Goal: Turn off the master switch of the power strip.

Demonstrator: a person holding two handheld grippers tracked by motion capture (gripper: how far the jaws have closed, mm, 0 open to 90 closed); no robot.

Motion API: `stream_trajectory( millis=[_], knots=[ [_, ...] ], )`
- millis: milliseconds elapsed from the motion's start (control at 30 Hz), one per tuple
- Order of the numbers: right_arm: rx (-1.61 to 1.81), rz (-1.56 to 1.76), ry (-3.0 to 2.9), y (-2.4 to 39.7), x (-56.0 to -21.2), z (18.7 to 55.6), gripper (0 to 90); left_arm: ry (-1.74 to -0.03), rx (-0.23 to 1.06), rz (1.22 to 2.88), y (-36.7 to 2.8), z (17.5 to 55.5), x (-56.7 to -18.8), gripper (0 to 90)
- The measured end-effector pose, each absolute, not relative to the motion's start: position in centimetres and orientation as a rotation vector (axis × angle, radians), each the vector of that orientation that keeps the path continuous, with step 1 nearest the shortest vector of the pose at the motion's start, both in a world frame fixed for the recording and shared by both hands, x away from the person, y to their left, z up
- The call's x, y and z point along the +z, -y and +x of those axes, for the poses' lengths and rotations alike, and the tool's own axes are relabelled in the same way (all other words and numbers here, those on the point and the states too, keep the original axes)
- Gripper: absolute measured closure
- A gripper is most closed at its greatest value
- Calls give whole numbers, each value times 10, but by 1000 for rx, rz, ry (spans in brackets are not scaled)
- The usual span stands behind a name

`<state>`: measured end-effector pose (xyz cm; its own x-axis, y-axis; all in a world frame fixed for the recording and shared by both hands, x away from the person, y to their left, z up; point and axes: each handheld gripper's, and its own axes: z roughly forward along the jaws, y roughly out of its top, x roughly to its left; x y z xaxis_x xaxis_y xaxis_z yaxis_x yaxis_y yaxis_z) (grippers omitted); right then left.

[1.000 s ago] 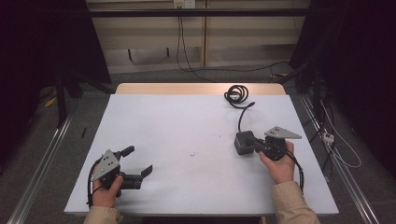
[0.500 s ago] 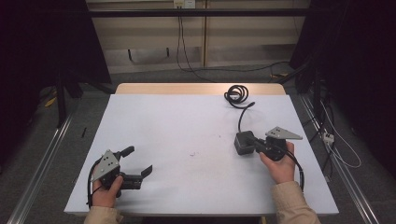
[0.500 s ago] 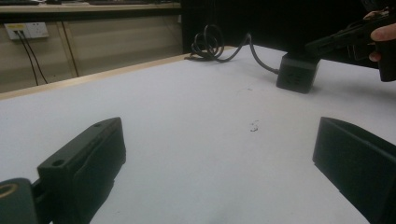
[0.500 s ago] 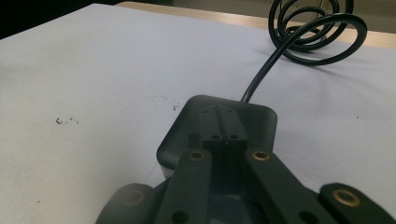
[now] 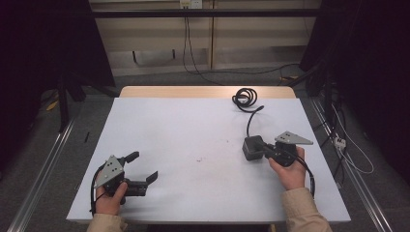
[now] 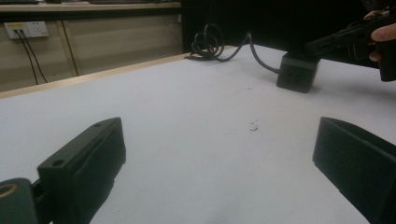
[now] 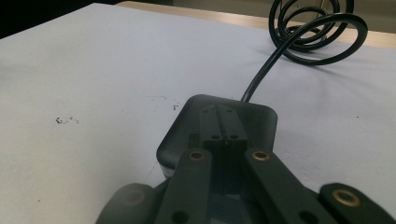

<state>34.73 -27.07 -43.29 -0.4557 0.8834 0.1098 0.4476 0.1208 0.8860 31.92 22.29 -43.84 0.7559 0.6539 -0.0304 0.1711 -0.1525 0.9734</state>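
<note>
The right gripper (image 5: 262, 150) has its jaws together, tips resting on top of the black box (image 5: 252, 147), which sits on the white table (image 5: 193, 130) right of centre. A cable (image 5: 245, 99) runs from the box to a coil at the far edge. The left gripper (image 5: 143, 168) rests near the front left corner, jaws wide apart, nothing between them
</note>
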Motion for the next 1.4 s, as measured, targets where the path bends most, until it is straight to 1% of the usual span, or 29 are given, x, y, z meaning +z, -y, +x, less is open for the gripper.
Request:
stream_trajectory(
  millis=[1400],
  knots=[
    [1316, 1292, -1943, 272, -435, 348, 900, -665, 485, 1697, -226, 318, -438, 23]
  ],
)
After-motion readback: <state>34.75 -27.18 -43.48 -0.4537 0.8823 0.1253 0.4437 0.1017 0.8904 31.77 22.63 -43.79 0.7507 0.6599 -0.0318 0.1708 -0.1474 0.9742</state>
